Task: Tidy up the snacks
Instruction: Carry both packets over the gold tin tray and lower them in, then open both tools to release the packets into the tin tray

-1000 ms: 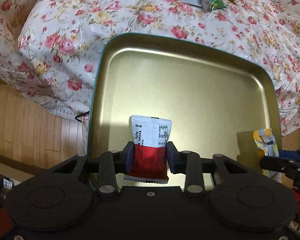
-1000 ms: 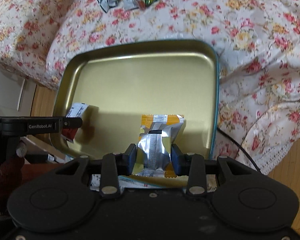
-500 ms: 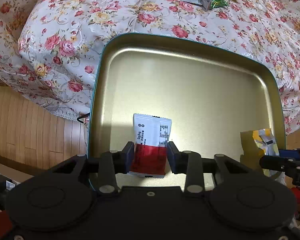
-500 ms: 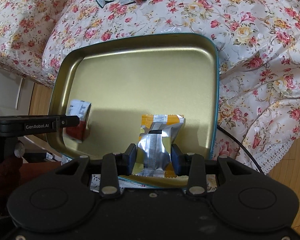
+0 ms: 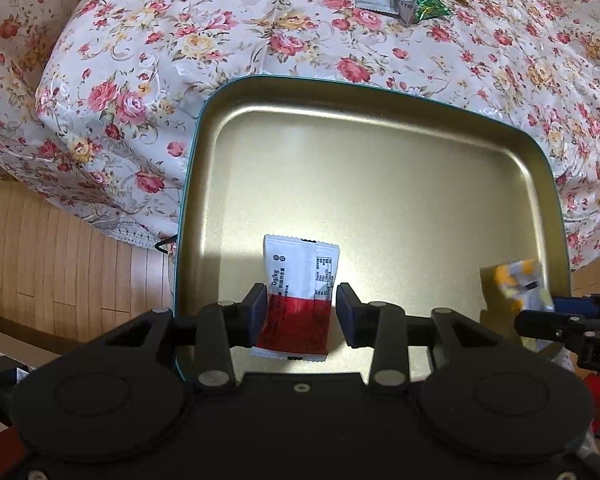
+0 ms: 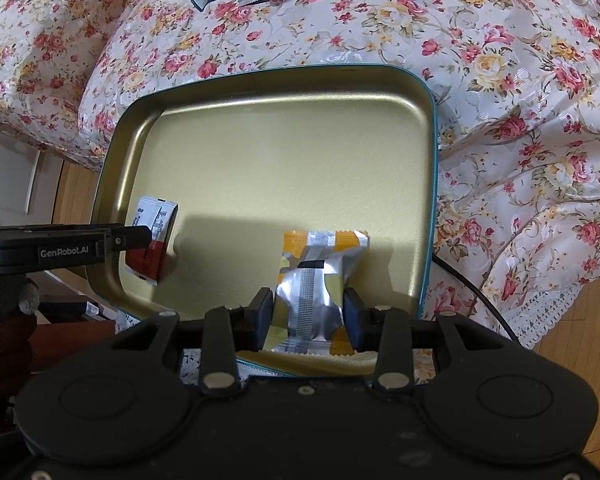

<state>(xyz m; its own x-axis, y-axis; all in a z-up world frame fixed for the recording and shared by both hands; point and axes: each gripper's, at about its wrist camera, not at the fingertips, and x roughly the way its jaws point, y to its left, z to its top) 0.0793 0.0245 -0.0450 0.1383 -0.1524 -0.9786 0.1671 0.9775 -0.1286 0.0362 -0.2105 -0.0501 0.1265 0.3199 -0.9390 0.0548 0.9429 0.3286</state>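
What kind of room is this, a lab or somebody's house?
Most likely a home, perhaps a bedroom: a floral quilt covers what looks like a bed, the wooden floor shows below it, and a metal tray lies on top.

You are working over a bed or cushioned surface draped in a glossy floral cloth [image 5: 148,92], cream with red, pink and yellow roses, which creases and catches the light in pale patches. Its lace-trimmed hem [image 6: 540,312] hangs down at the edge above a floor of light wooden boards [image 5: 52,260], laid in narrow strips. In your right wrist view a white panel [image 6: 8,176], perhaps a cabinet or door, stands at the left edge. A dark cable [image 6: 476,292] runs across the cloth's hem there. Light falls warm and soft from above.
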